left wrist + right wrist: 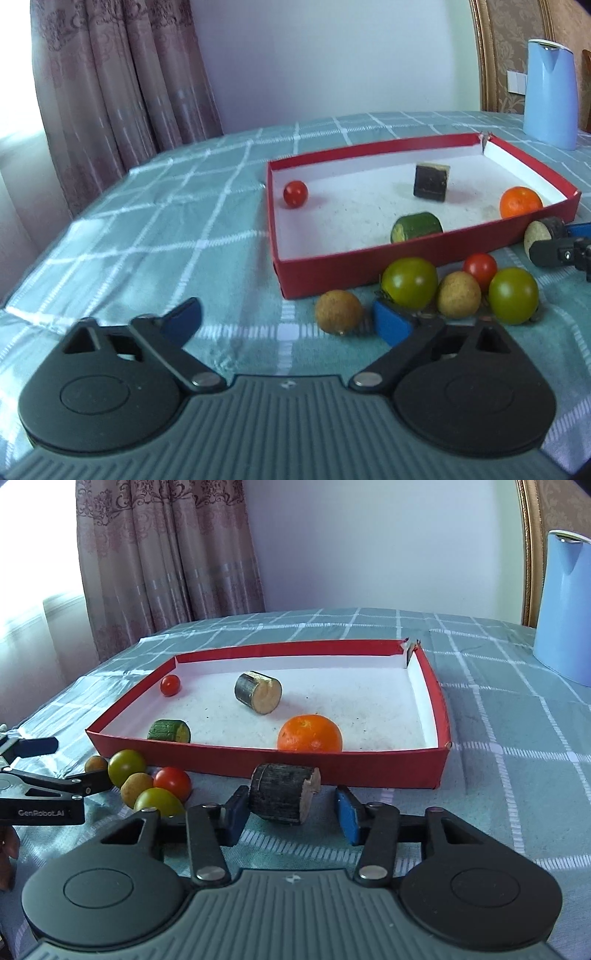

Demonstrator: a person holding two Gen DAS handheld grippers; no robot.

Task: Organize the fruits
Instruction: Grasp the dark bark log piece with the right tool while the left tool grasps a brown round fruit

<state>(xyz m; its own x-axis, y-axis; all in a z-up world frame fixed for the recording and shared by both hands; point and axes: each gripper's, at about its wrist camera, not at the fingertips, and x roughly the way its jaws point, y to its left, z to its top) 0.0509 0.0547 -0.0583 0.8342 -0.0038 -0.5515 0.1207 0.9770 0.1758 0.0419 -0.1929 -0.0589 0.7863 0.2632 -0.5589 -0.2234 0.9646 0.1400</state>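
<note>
A red tray (369, 266) (258, 762) holds a red cherry tomato (295, 194) (170, 685), a dark cut piece (431, 182) (258, 692), a green cucumber piece (417, 226) (169, 731) and an orange (521, 202) (310, 734). In front of the tray lie two green tomatoes (409, 282), a red tomato (480, 266) and two brown round fruits (339, 312). My left gripper (286, 323) is open, its right pad beside the brown fruit. My right gripper (291, 814) is open around a dark cut piece (282, 794) on the cloth.
A light blue kettle (550, 96) (565, 605) stands at the back right on the green checked tablecloth (166, 221). Curtains (110, 74) hang behind the table's far left edge. The left gripper shows at the left of the right wrist view (55, 786).
</note>
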